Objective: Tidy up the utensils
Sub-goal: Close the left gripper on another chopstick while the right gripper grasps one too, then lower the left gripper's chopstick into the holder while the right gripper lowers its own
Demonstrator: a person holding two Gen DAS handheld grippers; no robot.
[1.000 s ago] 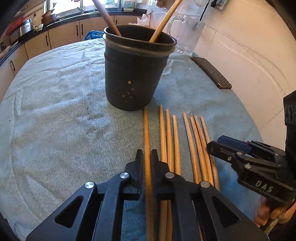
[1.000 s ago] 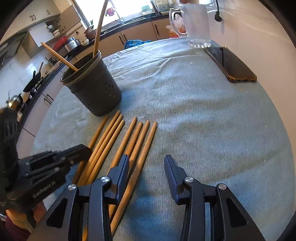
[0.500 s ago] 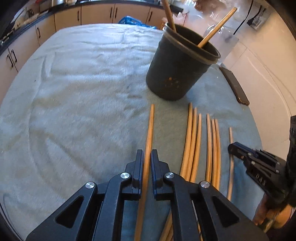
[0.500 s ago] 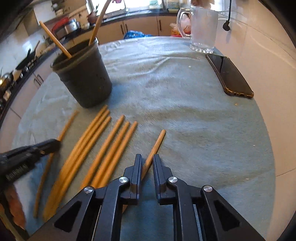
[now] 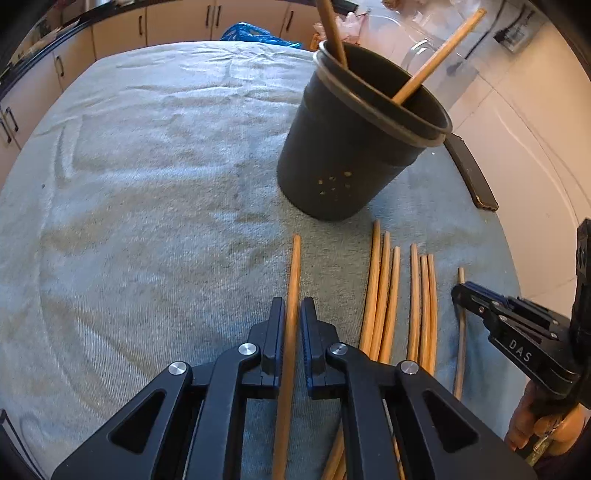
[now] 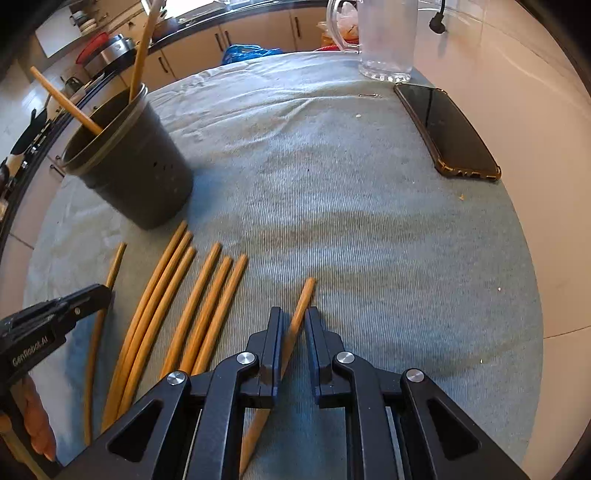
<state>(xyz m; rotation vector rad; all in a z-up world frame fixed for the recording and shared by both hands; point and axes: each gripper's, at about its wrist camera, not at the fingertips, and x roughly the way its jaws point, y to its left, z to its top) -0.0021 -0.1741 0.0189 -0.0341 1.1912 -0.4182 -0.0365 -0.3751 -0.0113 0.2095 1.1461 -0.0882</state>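
My left gripper [image 5: 291,314] is shut on a wooden chopstick [image 5: 294,266] that points toward the black holder [image 5: 351,158]. It lies apart, left of the row of several chopsticks [image 5: 384,295] on the grey cloth. Two sticks lean inside the holder [image 6: 140,177]. My right gripper [image 6: 293,325] is shut on another chopstick [image 6: 304,295], set off to the right of the row [image 6: 184,302]. Each gripper shows at the edge of the other's view: the right gripper [image 5: 461,291], the left gripper [image 6: 99,291]. Whether the held sticks touch the cloth I cannot tell.
A dark phone [image 6: 447,129] lies at the table's right edge, a clear glass jug [image 6: 384,37] behind it. The grey cloth [image 5: 147,184] covers the round table. Kitchen cabinets [image 5: 177,22] and a blue bag [image 5: 255,33] stand beyond the far edge.
The right gripper's jaws went from wide apart to shut on the rightmost chopstick. Both held sticks have been drawn sideways out of the row, the left one leftward, the right one rightward.
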